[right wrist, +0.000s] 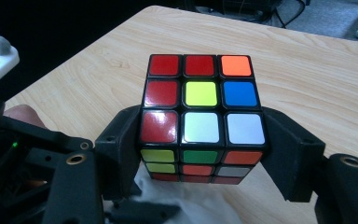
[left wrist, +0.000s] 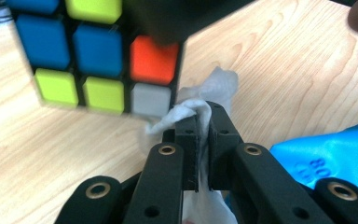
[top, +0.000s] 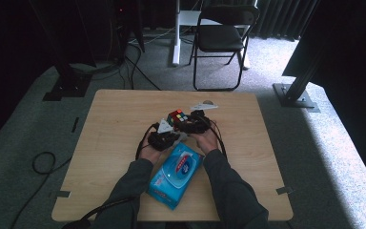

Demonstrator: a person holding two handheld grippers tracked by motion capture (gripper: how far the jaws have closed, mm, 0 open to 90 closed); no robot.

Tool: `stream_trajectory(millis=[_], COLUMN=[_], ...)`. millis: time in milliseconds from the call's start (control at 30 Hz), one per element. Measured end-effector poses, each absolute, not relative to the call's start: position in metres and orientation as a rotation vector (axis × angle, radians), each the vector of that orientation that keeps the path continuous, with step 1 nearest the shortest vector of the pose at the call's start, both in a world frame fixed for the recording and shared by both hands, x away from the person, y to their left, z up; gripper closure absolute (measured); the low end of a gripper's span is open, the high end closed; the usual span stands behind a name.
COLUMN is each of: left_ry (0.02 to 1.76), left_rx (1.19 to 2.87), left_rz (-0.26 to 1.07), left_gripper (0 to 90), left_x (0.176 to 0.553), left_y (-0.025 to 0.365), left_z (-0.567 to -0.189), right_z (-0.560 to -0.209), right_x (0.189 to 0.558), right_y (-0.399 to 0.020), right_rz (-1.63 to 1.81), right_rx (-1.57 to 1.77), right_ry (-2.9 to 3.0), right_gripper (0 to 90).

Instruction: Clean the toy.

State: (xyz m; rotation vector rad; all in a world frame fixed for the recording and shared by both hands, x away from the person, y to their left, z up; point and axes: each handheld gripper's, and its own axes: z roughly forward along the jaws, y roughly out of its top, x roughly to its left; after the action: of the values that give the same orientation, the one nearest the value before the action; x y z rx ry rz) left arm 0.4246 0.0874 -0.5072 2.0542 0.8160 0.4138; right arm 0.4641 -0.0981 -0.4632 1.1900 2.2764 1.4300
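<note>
Wooden table on grey carpet, person's forearms entering from bottom edge. Left gripper and right gripper close together at table centre. Puzzle cube raised between them, at right gripper's tip; grip itself too small to make out. Blue wipes pack flat on table between forearms, just behind grippers. Black folding chair beyond far table edge. Black cable looping on carpet at left.

Dark grey-green sleeves are covering both forearms; the left gripper is showing black jaws with brass-ringed screw holes, black cables trailing behind.
</note>
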Motion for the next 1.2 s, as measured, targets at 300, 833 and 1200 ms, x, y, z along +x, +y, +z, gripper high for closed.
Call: stream_trajectory(millis=[300,833,1200], left_ry=[0.877,0.964,0.979], left_rx=[2.029,1.981,1.979], left_rz=[0.433,0.47,0.479], left_gripper=[85.7,85.8,85.7], left_x=[0.426,0.424,0.423], left_y=[0.11,0.137,0.144], left_z=[-0.507,-0.507,-0.506], right_z=[-0.462,-0.468,-0.471], right_x=[0.466,0.465,0.464], right_y=[-0.106,-0.116,-0.125], right_rz=[1.412,1.357,1.301], right_rx=[1.196,1.195,1.193], right_ry=[2.253,2.256,2.255], right_gripper=[34.3,34.3,34.3])
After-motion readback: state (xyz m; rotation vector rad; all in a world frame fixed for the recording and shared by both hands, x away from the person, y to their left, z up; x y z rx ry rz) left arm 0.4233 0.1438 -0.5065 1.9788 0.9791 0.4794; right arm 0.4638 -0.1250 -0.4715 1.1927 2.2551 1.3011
